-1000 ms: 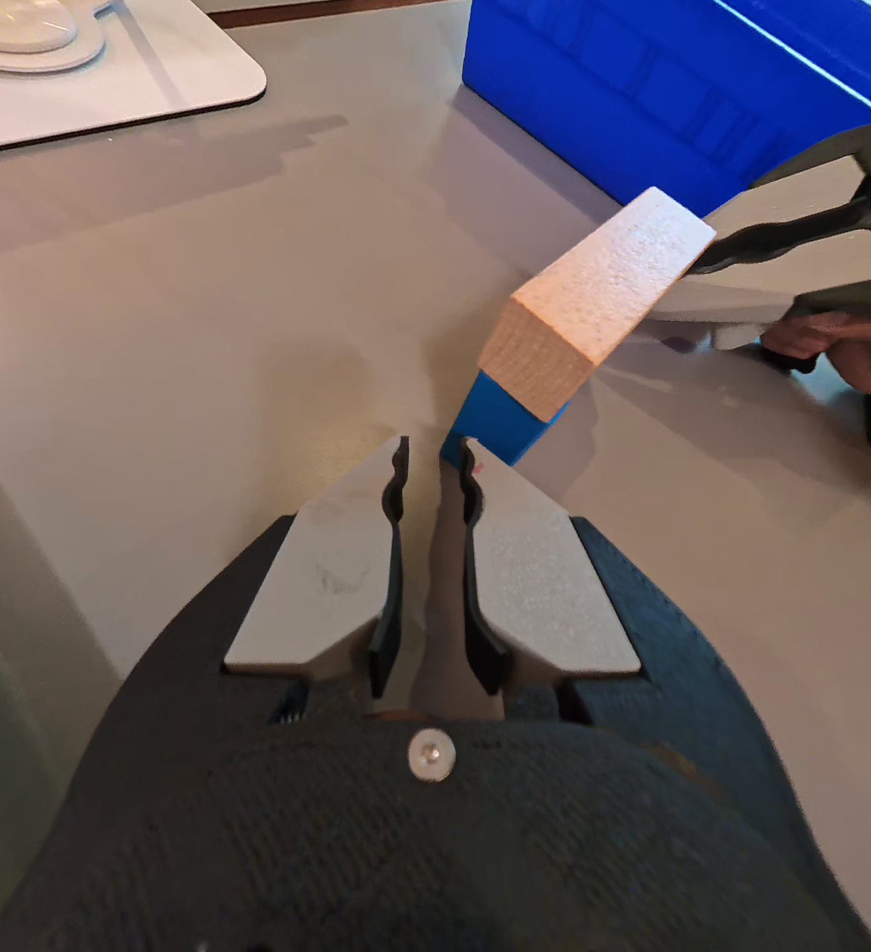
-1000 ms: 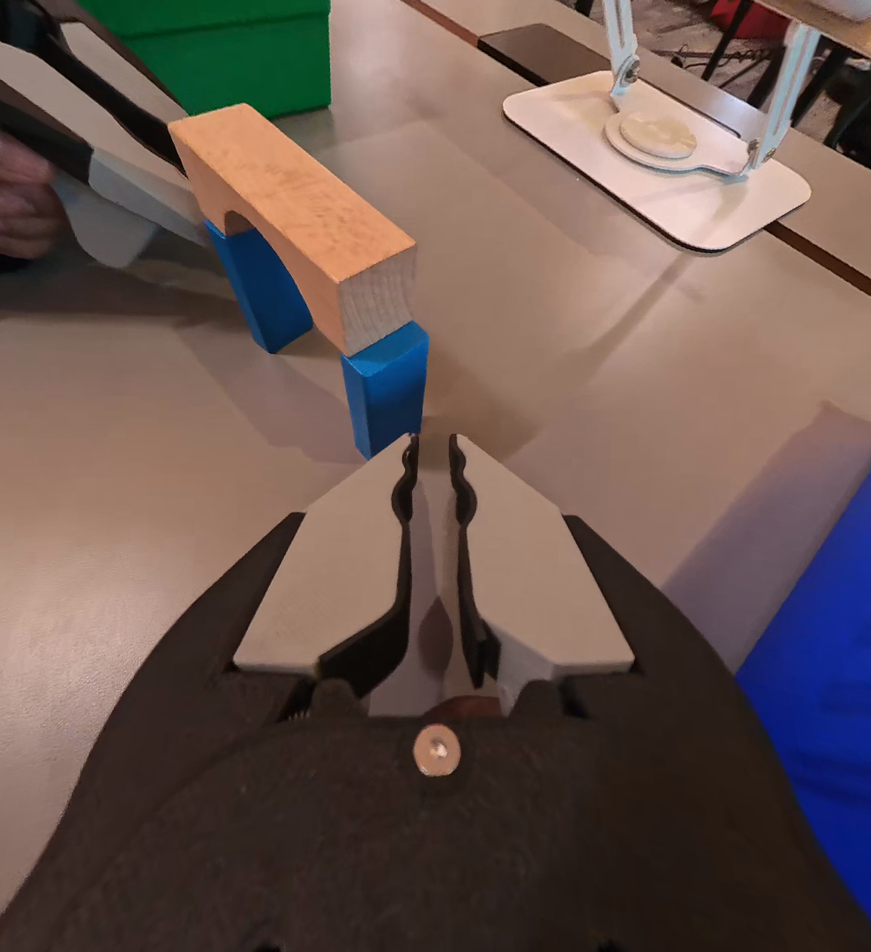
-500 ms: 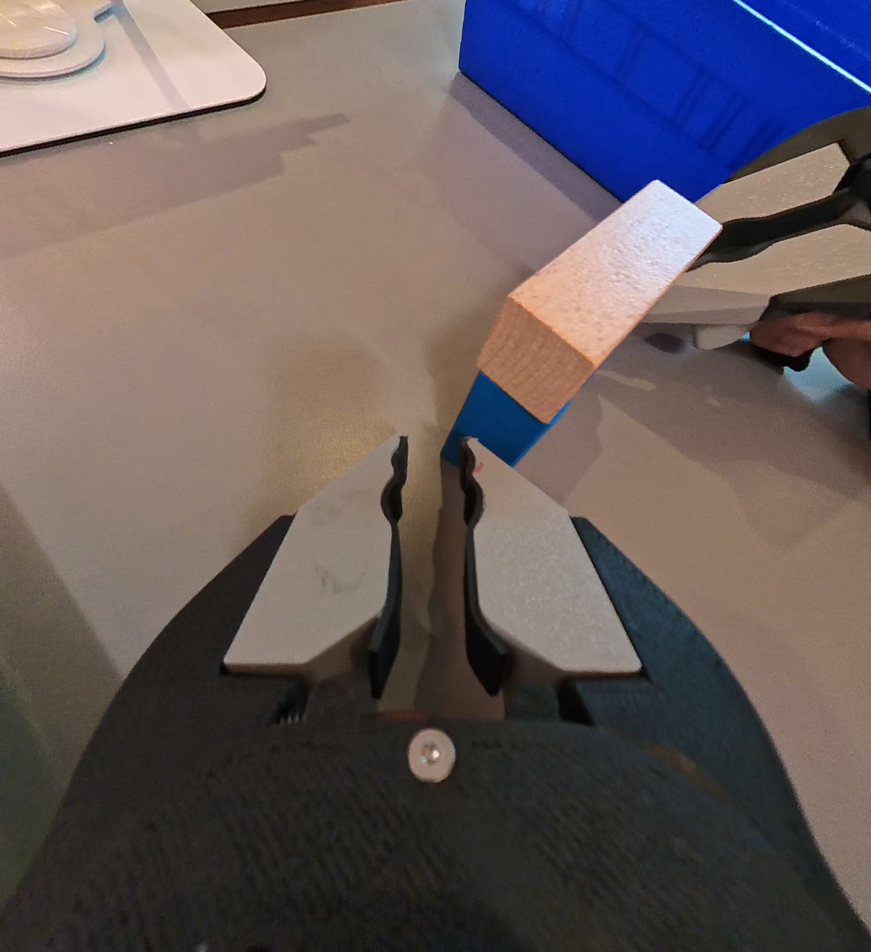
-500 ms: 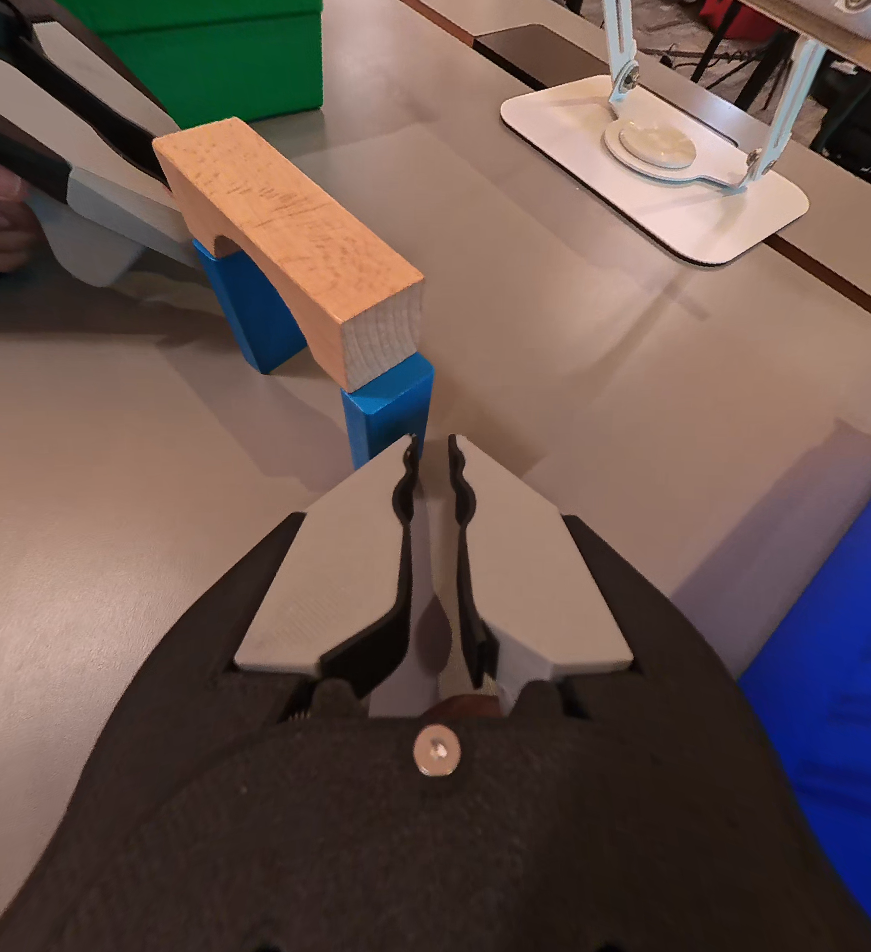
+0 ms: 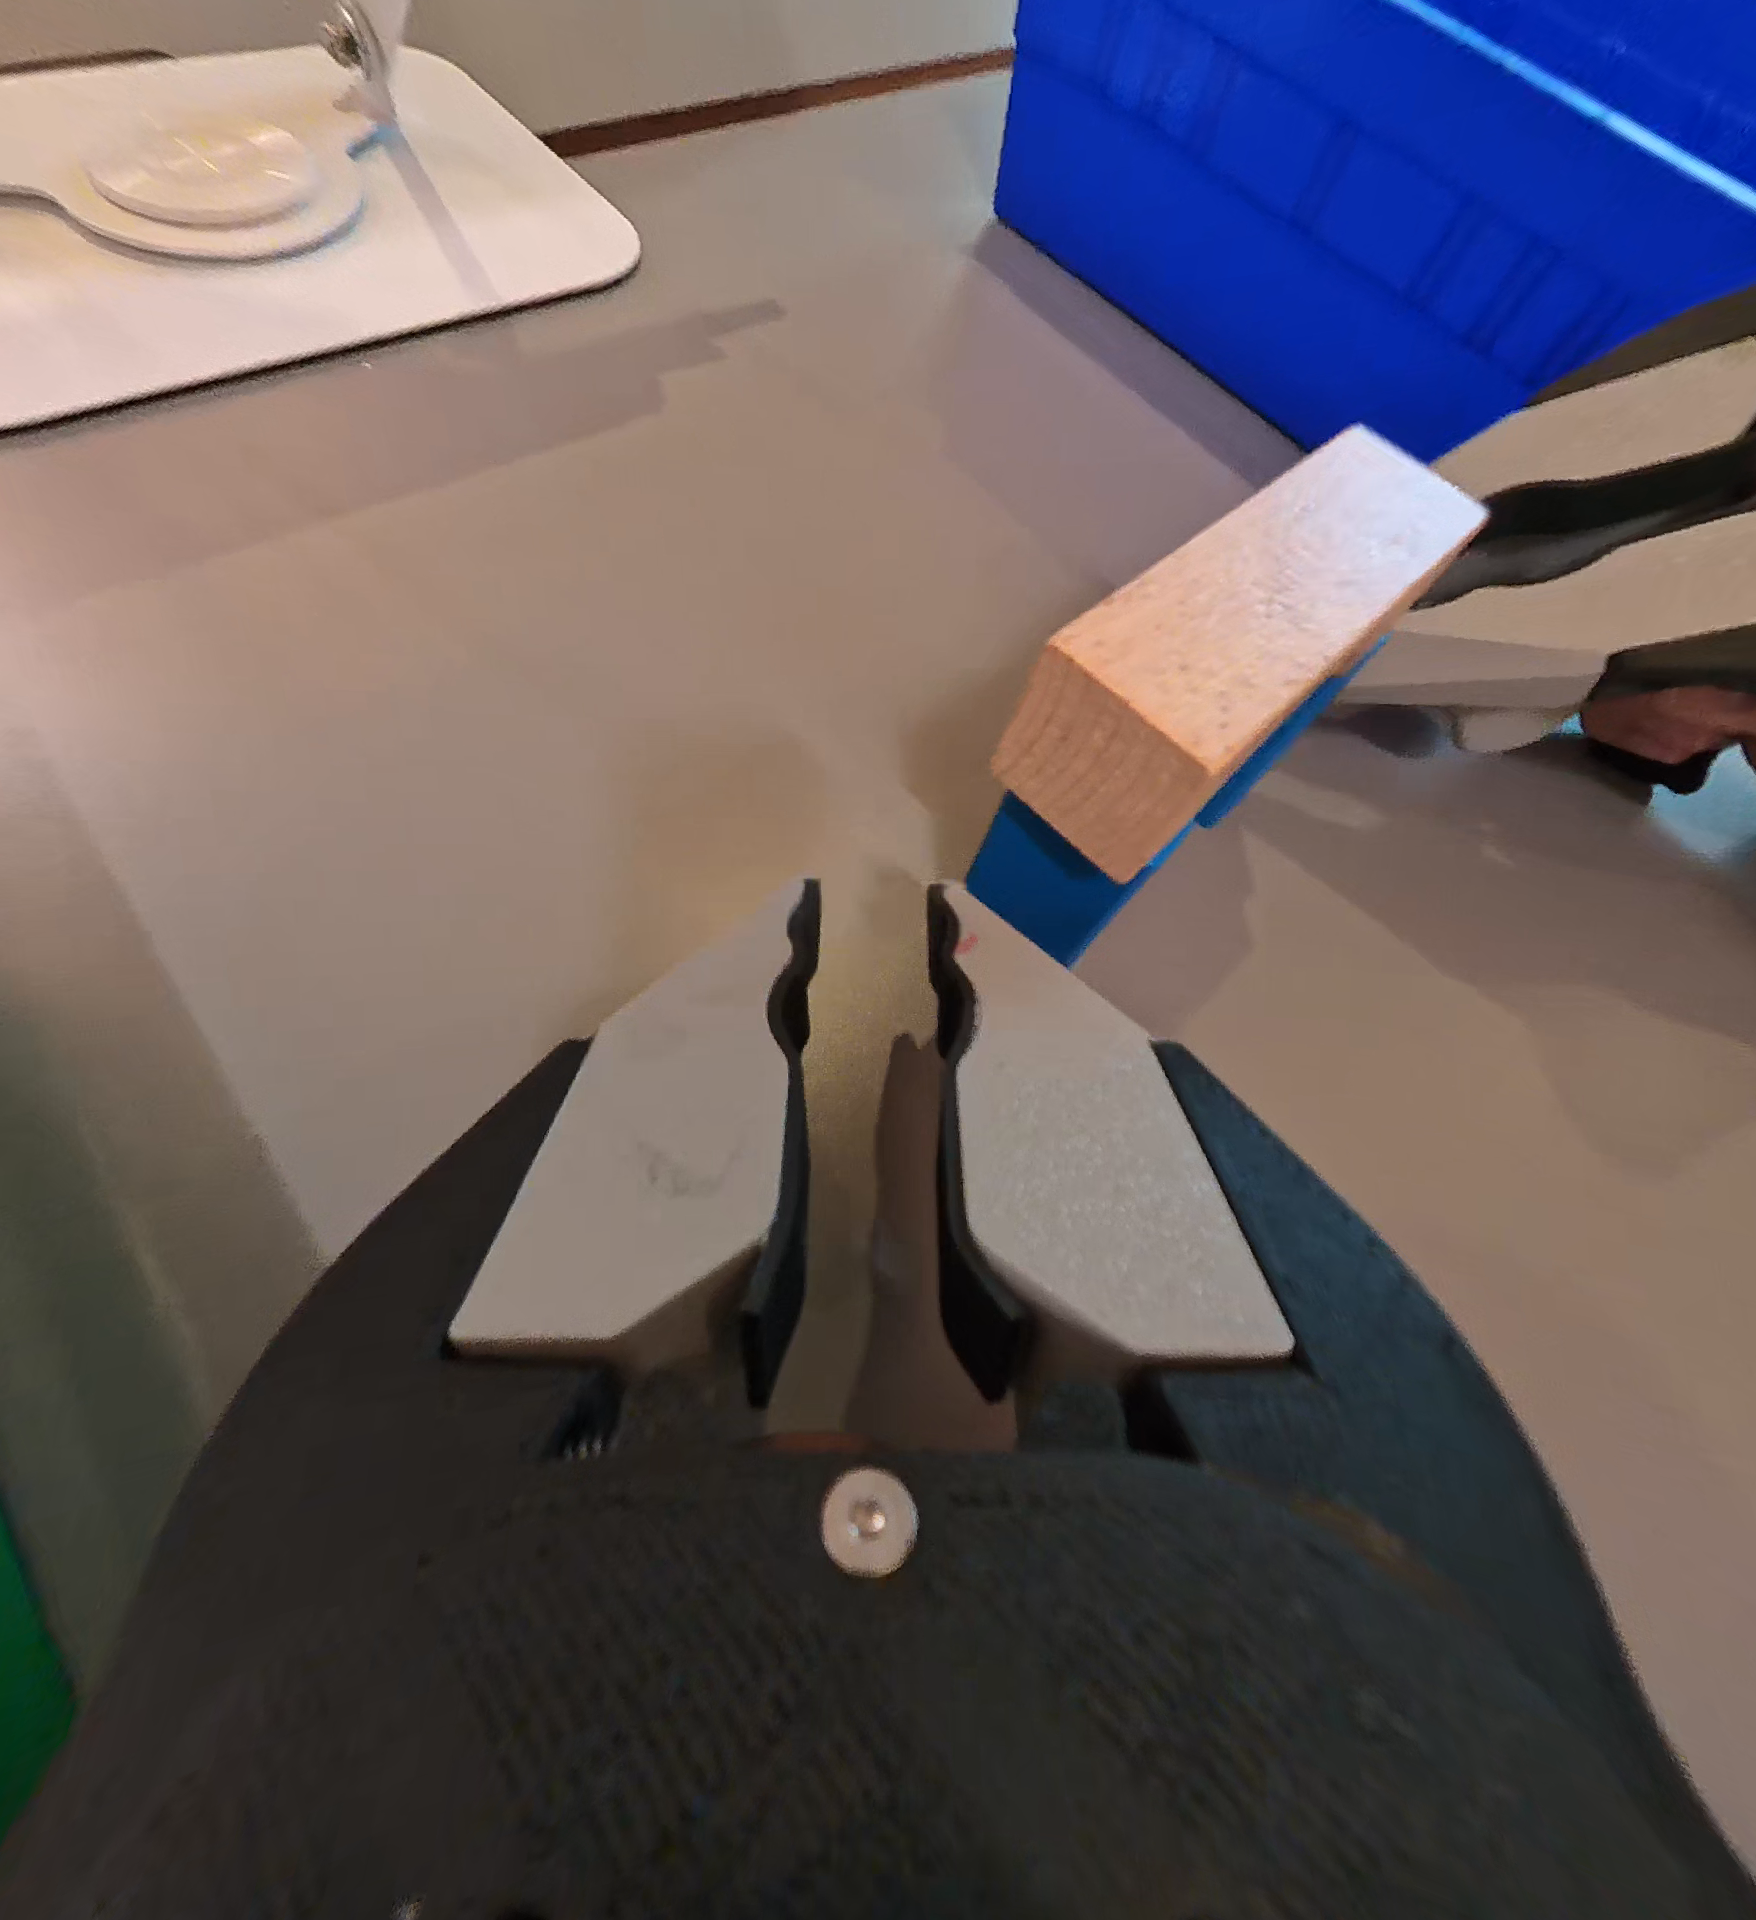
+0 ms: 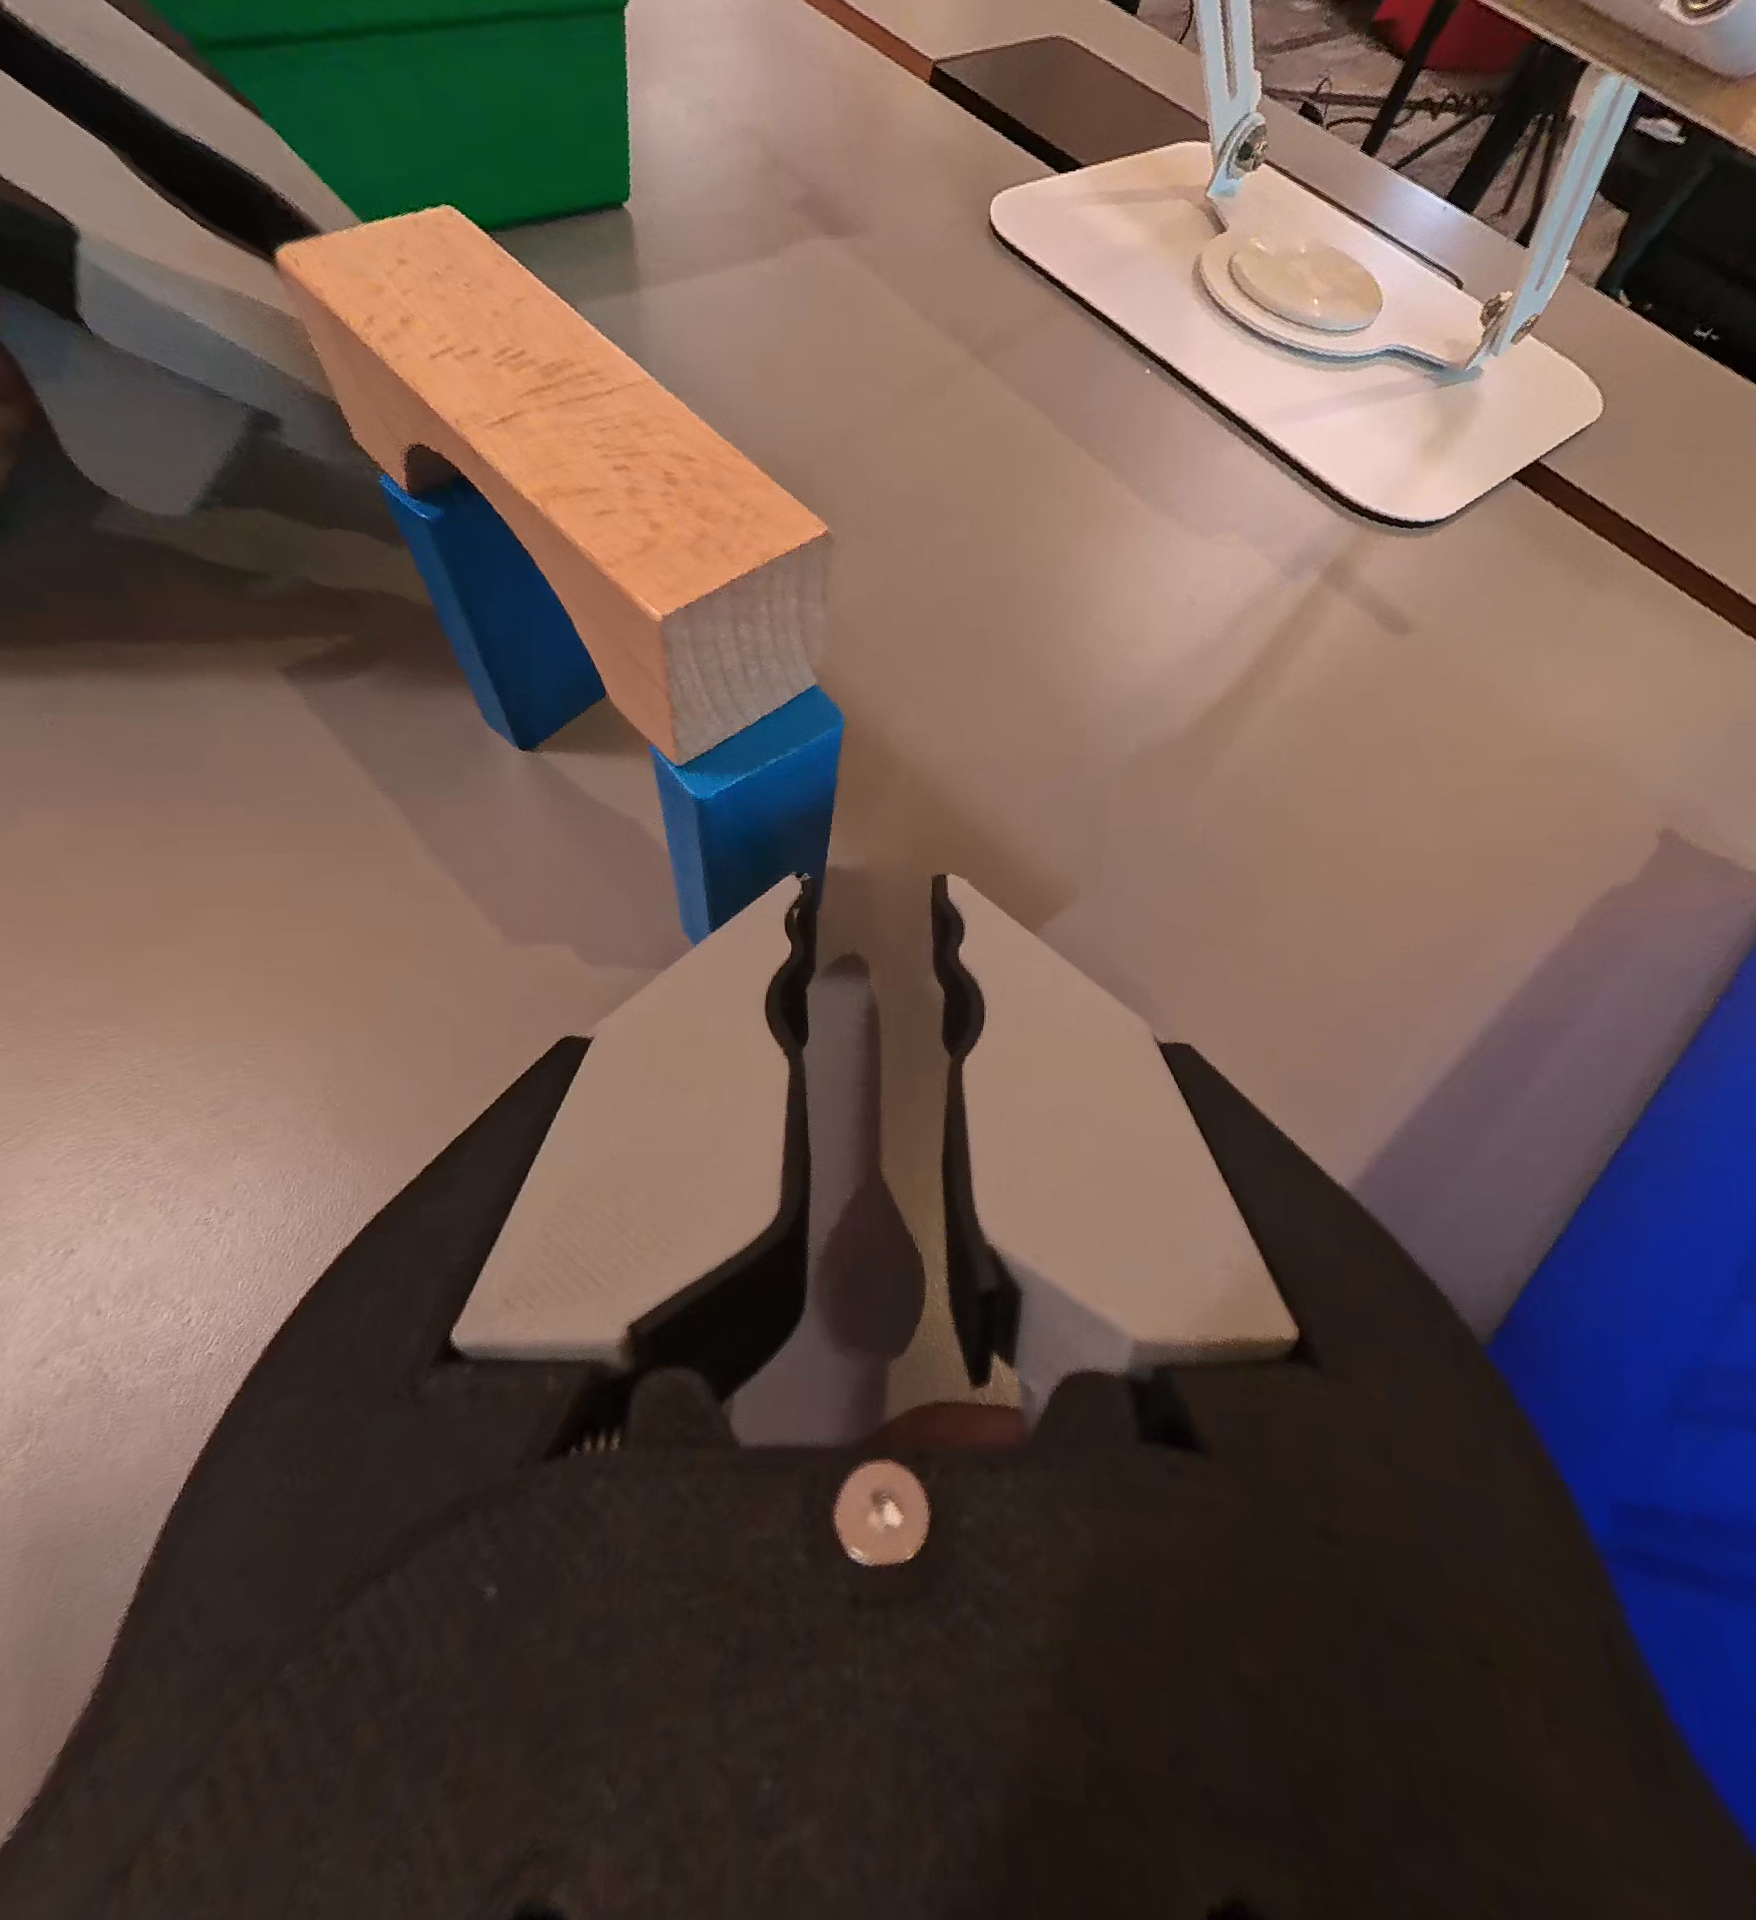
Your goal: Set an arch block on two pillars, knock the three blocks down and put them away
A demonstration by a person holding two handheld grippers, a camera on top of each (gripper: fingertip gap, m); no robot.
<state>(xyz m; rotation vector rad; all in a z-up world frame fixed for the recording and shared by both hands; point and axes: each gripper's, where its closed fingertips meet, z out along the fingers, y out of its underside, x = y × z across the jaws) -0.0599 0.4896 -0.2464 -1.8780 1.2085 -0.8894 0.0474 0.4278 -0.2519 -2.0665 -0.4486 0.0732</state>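
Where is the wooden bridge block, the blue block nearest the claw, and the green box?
Light wooden arch block [image 6: 552, 416], right wrist view: on its flat top face.
Nearer blue pillar block [image 6: 749, 821], right wrist view: on its front face.
Green box [image 6: 417, 114], right wrist view: on its front wall.

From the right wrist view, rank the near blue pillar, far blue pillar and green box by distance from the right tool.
1. Near blue pillar, just left of the right tool.
2. Far blue pillar, farther left.
3. Green box, at the back left.
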